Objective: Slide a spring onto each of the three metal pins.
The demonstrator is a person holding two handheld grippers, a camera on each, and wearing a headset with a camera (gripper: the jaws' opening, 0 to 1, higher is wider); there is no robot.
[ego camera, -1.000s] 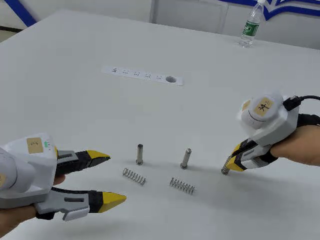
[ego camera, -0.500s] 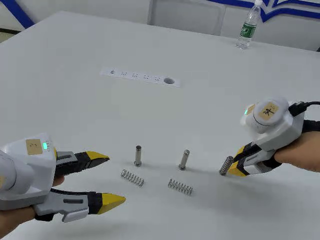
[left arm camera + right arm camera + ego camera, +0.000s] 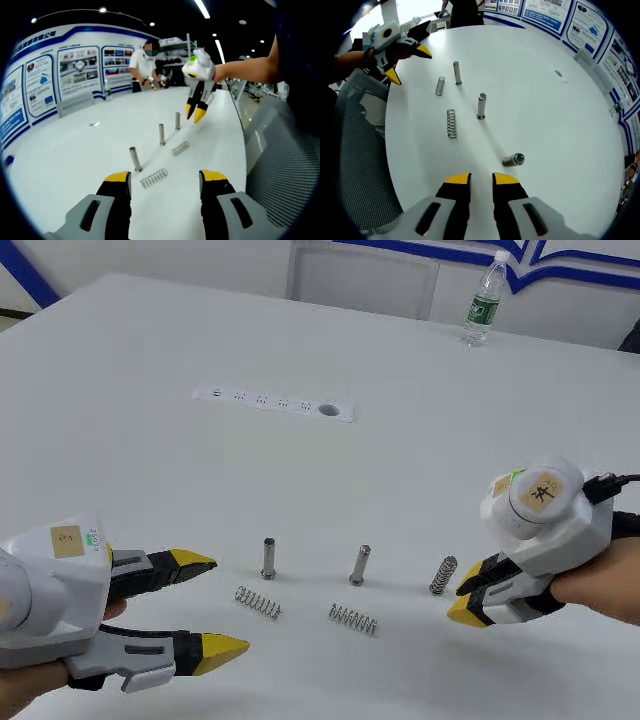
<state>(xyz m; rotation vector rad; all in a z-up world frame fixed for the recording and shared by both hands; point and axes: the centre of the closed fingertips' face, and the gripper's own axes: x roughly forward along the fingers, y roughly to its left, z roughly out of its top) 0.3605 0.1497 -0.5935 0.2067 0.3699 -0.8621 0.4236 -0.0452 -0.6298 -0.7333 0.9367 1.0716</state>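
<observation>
Three metal pins stand in a row on the white table. The left pin [image 3: 268, 557] and the middle pin [image 3: 359, 565] are bare. A spring sits around the right pin [image 3: 443, 574], which also appears in the right gripper view [image 3: 513, 160]. Two loose springs [image 3: 257, 601] [image 3: 352, 618] lie in front of the bare pins. My right gripper [image 3: 466, 598] hangs just right of the sprung pin, jaws slightly apart and holding nothing. My left gripper [image 3: 225, 603] is wide open at the lower left, with the nearest spring [image 3: 153, 177] ahead of its jaws.
A white power strip [image 3: 273, 403] is set into the table farther back. A water bottle [image 3: 482, 301] stands at the far edge. A person [image 3: 142, 70] stands beyond the table's far end, and a mesh chair [image 3: 365, 150] is beside the table.
My right gripper has let go of the spring, now left on the right pin, and has drawn back a little to the right. The left gripper has barely moved.
</observation>
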